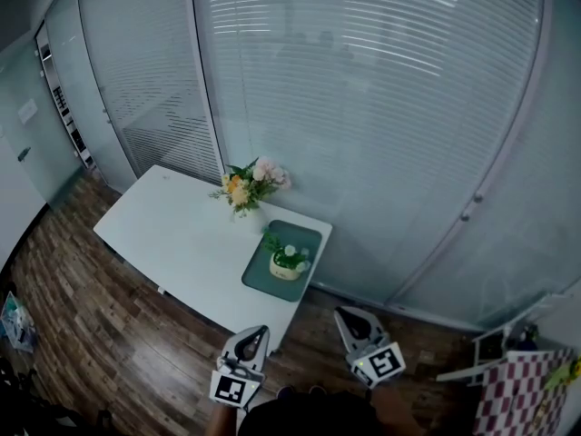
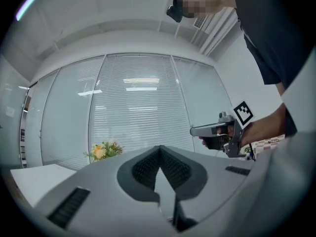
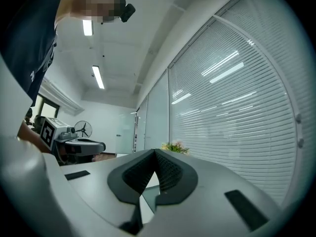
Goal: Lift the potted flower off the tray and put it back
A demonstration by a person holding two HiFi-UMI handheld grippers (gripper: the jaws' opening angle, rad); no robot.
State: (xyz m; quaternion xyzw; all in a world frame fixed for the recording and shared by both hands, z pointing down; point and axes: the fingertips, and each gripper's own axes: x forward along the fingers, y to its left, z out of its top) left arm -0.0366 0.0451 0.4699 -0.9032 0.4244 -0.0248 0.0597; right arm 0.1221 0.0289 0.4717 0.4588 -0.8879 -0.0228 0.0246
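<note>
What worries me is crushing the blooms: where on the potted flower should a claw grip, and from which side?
Probably the pot, by its pale round wall, low down, coming level from the near edge of the table: it stands upright in the tray, and its plant covers the top.

I see the potted flower point(image 1: 288, 262) upright, a cream pot with pale blooms, sitting in the teal rectangular tray point(image 1: 304, 237) just below the frame's centre.
</note>
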